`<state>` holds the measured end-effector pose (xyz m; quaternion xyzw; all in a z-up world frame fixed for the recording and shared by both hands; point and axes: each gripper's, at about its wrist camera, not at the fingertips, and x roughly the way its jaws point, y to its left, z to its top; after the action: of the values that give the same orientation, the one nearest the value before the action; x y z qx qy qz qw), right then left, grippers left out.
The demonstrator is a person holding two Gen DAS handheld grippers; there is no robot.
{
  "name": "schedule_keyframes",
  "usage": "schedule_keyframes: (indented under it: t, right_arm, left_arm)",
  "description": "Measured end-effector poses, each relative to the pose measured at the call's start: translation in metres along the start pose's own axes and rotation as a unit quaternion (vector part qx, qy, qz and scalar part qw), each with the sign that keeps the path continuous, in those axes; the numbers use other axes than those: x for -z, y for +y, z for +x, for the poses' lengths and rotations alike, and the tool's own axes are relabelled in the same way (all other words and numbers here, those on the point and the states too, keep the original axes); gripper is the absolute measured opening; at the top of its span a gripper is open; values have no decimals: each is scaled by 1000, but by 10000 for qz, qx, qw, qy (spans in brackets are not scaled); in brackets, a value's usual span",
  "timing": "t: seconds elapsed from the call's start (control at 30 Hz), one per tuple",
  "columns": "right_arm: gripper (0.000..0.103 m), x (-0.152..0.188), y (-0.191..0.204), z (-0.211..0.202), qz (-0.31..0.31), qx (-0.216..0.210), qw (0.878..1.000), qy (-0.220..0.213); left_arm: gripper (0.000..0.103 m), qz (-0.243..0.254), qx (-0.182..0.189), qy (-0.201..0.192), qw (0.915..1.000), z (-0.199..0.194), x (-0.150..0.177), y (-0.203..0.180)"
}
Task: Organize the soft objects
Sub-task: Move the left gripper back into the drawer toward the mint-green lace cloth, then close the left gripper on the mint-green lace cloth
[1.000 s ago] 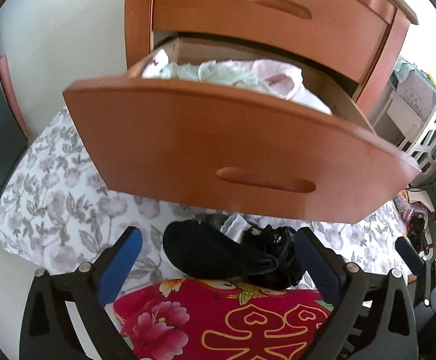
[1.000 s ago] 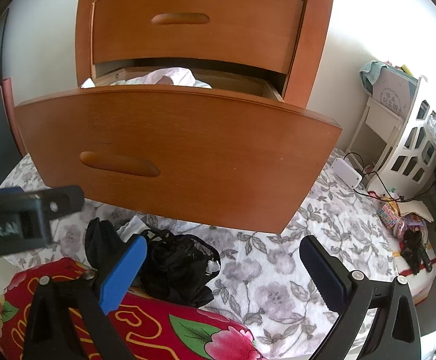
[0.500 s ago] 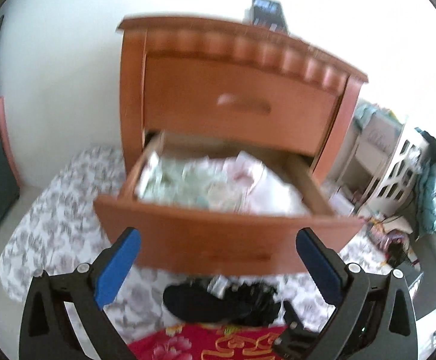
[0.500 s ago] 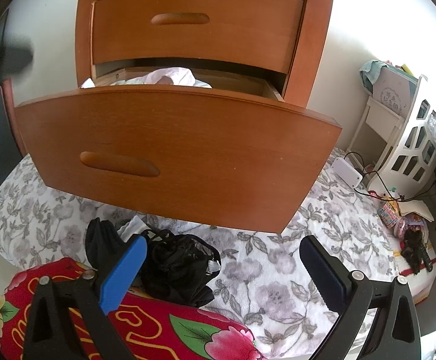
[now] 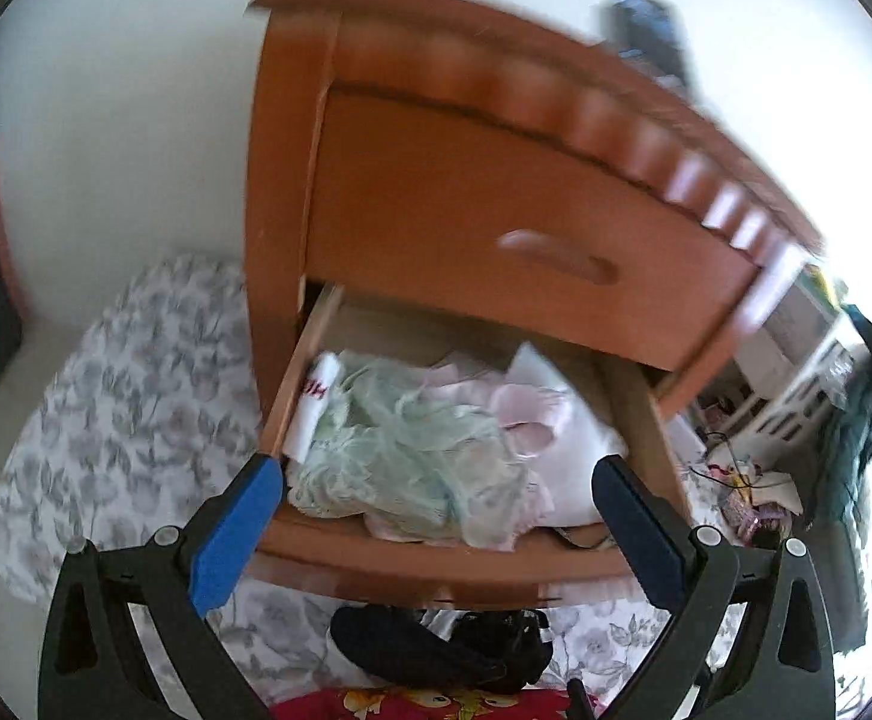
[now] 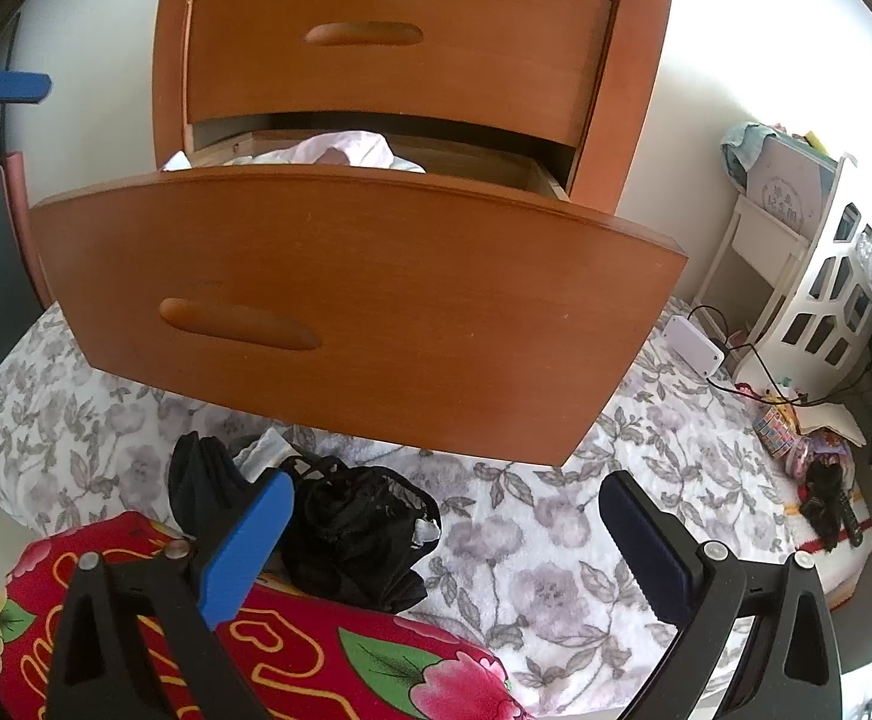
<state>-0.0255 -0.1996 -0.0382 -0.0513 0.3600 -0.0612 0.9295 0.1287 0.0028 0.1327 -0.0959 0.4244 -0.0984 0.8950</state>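
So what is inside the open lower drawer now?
The lower drawer holds a heap of soft clothes: a pale green garment, pink fabric and a white piece. The drawer's bottom is covered.

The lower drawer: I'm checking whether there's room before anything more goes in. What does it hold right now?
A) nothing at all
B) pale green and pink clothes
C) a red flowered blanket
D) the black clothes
B: the left wrist view shows the open lower drawer filled with pale green and pink clothes; the black clothes lie outside on the flowered sheet.
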Motion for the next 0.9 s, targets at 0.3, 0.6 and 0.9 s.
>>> schedule_keyframes:
  t: [0.3, 0.6, 0.9]
  right_arm:
    - [103, 0, 2, 1, -28, -5, 10000, 34]
    - [103, 1, 1, 4, -30, -67, 9999, 101]
    - [103, 1, 2, 9, -40, -138, 9996, 231]
  left_arm:
    - [101, -206, -109, 876, 9959, 63, -8, 4]
    - [90, 27, -263, 1511, 9882, 116, -6, -14]
    - [73, 596, -657, 2009, 9756, 149, -1, -35]
